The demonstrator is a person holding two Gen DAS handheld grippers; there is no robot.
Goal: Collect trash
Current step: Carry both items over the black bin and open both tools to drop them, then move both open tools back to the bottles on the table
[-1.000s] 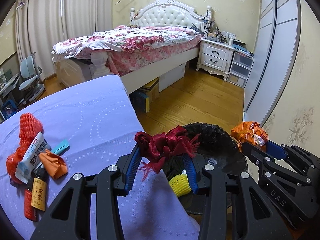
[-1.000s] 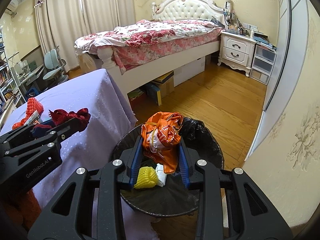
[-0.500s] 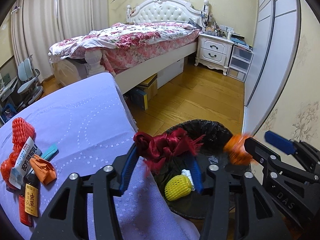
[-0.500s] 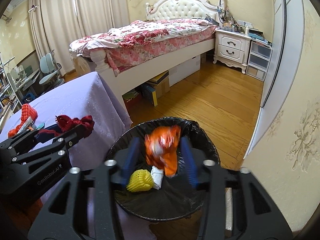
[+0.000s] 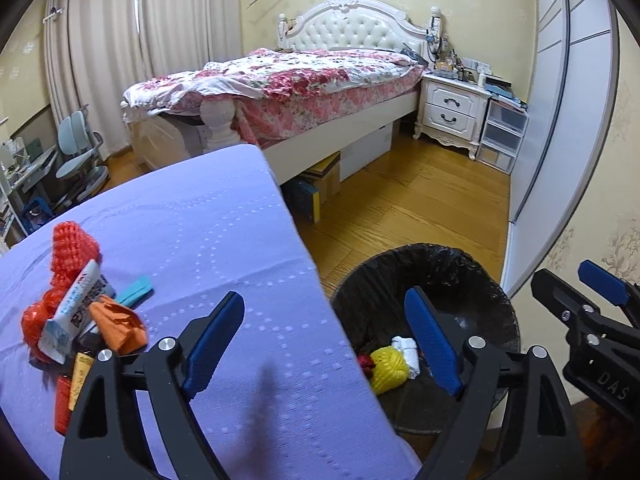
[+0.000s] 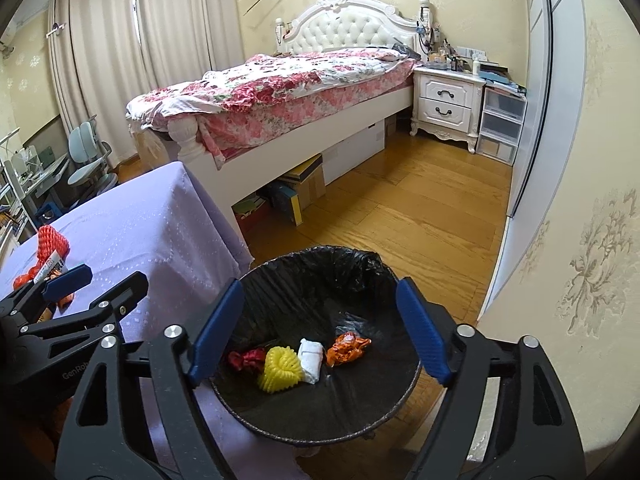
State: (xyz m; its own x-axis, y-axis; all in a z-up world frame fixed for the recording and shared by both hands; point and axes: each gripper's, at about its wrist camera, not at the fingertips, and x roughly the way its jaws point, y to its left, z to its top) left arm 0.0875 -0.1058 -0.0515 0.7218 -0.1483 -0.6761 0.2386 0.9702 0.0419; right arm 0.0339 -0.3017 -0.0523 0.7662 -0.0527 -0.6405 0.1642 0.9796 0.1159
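Left tool (image 5: 324, 344) spread wide and empty over lilac-clothed table (image 5: 192, 240), right tool (image 6: 318, 330) wide and empty above black-lined round trash bin (image 6: 320, 256), crumpled orange wrapper (image 6: 347, 349) and dark red ribbon (image 6: 246, 358) inside

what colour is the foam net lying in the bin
Yellow foam net, clearest in the right wrist view.

Left wrist view: from above my purple-clothed table (image 5: 168, 240), facing across its edge toward the bed (image 5: 304, 80); table close, bin (image 5: 460, 272) lower right.
Right wrist view: from directly above the bin (image 6: 320, 412), looking down into it and on toward the bed (image 6: 280, 84).
Shared: bin, table corner, bed, nightstand (image 5: 452, 110), wooden floor (image 6: 420, 208).
Cross-sight: each view catches my other gripper at its edge.
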